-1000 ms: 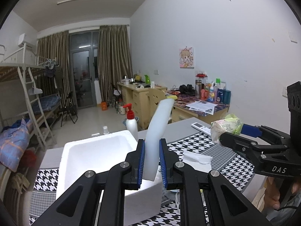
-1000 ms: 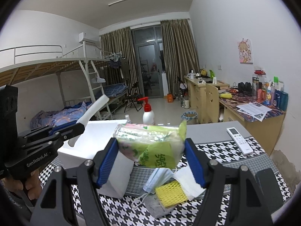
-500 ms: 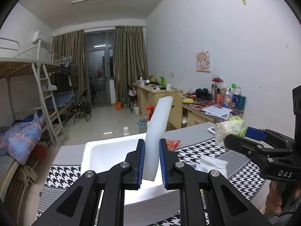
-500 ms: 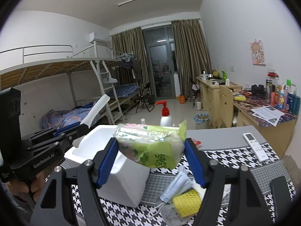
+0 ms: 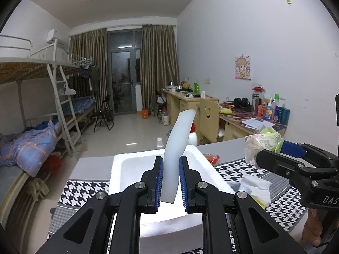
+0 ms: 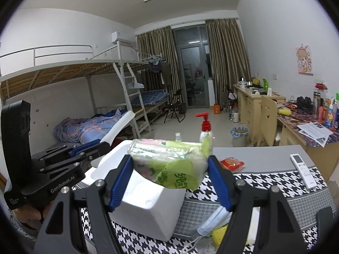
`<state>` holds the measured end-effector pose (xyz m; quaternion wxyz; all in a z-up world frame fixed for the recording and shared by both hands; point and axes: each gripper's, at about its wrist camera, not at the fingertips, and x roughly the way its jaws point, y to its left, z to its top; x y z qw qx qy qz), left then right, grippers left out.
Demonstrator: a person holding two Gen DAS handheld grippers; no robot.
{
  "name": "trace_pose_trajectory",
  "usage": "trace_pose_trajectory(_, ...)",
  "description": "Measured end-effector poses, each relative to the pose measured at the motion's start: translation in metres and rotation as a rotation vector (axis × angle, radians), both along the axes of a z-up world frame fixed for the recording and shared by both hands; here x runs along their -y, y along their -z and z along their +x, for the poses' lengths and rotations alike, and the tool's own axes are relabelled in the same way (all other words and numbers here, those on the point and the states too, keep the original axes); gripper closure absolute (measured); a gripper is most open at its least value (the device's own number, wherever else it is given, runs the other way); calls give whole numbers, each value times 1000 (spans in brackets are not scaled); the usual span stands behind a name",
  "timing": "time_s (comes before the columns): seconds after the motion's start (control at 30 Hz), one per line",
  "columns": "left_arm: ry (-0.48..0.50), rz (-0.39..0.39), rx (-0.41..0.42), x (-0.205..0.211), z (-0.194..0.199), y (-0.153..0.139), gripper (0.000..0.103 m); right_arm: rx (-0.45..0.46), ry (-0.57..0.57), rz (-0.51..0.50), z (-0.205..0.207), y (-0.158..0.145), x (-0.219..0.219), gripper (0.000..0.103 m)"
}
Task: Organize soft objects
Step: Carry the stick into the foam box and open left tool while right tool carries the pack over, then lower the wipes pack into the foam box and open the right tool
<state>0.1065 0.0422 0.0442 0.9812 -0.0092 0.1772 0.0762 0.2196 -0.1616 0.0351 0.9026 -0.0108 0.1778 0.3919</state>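
1. Over a checked bench (image 6: 264, 180) in a dormitory room, two hand-held grippers hang above a white foam box (image 5: 131, 169), each with a soft object in its grasp.

2. Left gripper (image 5: 171, 182): its jaws are nearly closed, clamped on the lower end of a white foam strip (image 5: 178, 148), which rises upright and curves slightly over the box.

3. Right gripper (image 6: 169, 182): its jaws stand wide, pressed against both ends of a green tissue pack (image 6: 169, 165), carried in the air near the box's right corner.

4. Progress, as a judgement: both objects are lifted but neither is in the box yet. The box interior looks bare in the left view, though the gripper hides its near part. The task seems to be at an early or middle stage.

5. Left to do: a mask (image 6: 211, 224), a yellow sponge (image 6: 219, 236) and crumpled white tissue (image 5: 255, 187) lie on the bench beside the box, apparently awaiting collection.

6. Only the left view looks down into the box and shows how the strip sits between the pads.

7. Only the right view shows the box's outer wall, the mask and sponge, a remote (image 6: 302, 170) at the bench's far right, a red packet (image 6: 232, 164) behind the box and a pump bottle (image 6: 205, 130) with a red top.
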Motion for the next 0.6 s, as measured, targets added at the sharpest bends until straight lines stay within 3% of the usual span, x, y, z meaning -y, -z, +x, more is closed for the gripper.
trace_pose_trajectory(0.23,-4,-15,-30,-10,12,6,85,-19,-14,-18,3,3,-14,28)
trace_pose_trajectory(0.33,-3,-19,-48,-15,17,11,70,-26,-12,-29,6,4,-19,28)
trace_pose_trajectory(0.43,-33,-29,-40,-23,15,12,36,-31,-5,-42,9,5,-22,28)
trace_pose_trajectory(0.6,-57,-49,-14,-33,10,9,17,-35,1,-56,13,5,-29,28)
